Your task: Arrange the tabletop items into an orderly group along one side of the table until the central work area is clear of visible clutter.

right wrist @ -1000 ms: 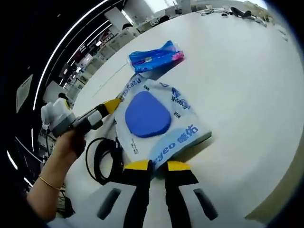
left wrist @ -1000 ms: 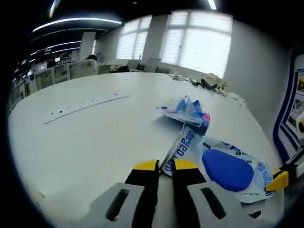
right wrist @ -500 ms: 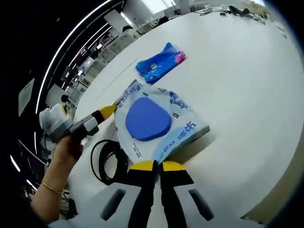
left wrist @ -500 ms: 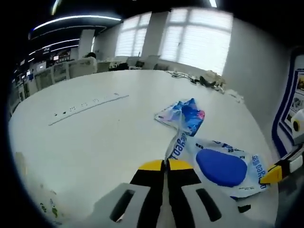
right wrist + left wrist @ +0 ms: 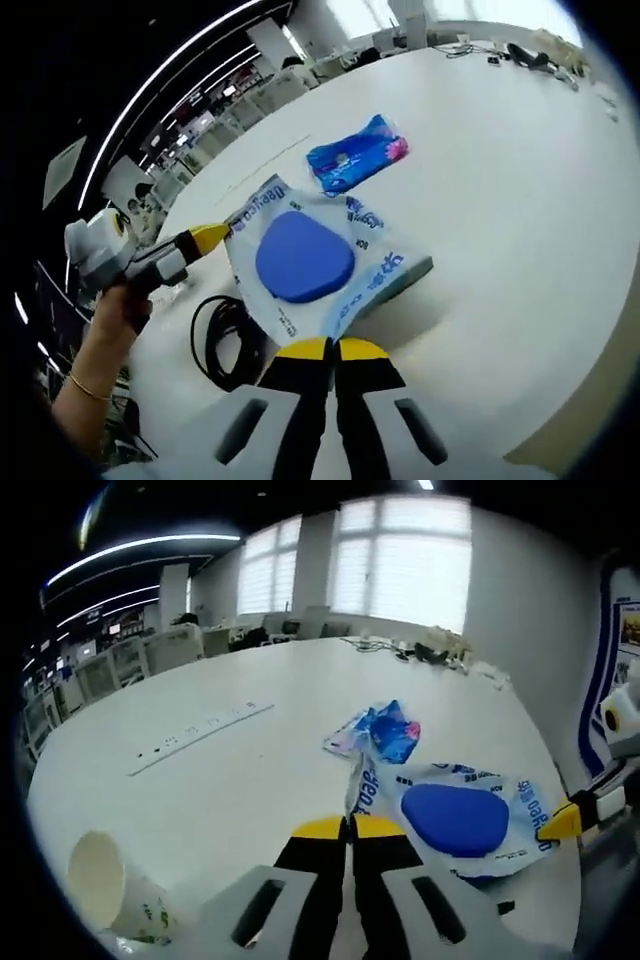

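Wipes pack (image 5: 305, 262): lies mid-frame on the white counter (image 5: 500, 180), long axis running lower right to upper left.
Right gripper (image 5: 321, 349): fingers closed on its near corner.
Left gripper (image 5: 347, 827): fingers pinched on the opposite corner.
Smaller blue packet (image 5: 357, 153): just beyond, apart.

white table (image 5: 250, 770) | wipes pack (image 5: 315, 265) | blue pouch (image 5: 357, 155) | black cable (image 5: 225, 340) | paper cup (image 5: 105, 890)

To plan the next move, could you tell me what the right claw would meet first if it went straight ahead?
The right claw is already shut on the wipes pack; straight on lies more of that pack, probably then bare table.
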Action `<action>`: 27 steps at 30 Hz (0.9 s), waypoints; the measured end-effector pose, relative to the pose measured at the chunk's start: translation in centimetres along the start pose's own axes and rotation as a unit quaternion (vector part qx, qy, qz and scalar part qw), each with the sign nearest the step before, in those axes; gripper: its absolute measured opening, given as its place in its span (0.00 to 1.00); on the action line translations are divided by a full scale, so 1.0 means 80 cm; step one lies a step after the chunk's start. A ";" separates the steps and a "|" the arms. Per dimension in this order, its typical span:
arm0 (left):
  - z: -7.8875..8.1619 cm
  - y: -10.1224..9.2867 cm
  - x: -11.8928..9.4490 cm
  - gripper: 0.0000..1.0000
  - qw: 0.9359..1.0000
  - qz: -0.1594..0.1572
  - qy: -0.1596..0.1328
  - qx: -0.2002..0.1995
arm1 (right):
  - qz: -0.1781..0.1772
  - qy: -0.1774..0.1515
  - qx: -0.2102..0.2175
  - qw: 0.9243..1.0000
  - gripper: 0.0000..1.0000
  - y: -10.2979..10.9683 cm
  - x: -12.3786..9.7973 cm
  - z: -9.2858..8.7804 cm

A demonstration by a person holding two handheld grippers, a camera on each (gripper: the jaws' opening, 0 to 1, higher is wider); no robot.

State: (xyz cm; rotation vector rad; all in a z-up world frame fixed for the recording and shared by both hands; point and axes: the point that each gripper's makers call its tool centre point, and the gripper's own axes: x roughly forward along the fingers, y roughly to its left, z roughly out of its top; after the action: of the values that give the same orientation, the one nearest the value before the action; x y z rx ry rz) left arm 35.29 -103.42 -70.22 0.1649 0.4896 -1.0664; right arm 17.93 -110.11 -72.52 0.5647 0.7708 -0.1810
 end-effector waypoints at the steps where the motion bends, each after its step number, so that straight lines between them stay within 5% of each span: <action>1: 0.001 0.001 -0.003 0.00 1.000 0.003 -0.002 -0.002 | -0.002 -0.003 -0.016 1.000 0.00 0.000 -0.001 0.004; 12: 0.020 0.009 -0.050 0.00 0.998 0.050 -0.036 -0.017 | 0.013 -0.024 -0.105 0.994 0.00 0.012 0.001 0.056; 27: 0.000 0.036 -0.088 0.00 0.994 0.100 -0.032 -0.043 | 0.039 -0.022 -0.217 0.975 0.00 0.033 0.047 0.118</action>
State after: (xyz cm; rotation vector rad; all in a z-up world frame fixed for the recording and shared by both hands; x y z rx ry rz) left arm 35.08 -96.40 -67.32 0.0998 0.4502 -0.8514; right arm 27.27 -112.82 -68.58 0.1749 0.7166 0.0503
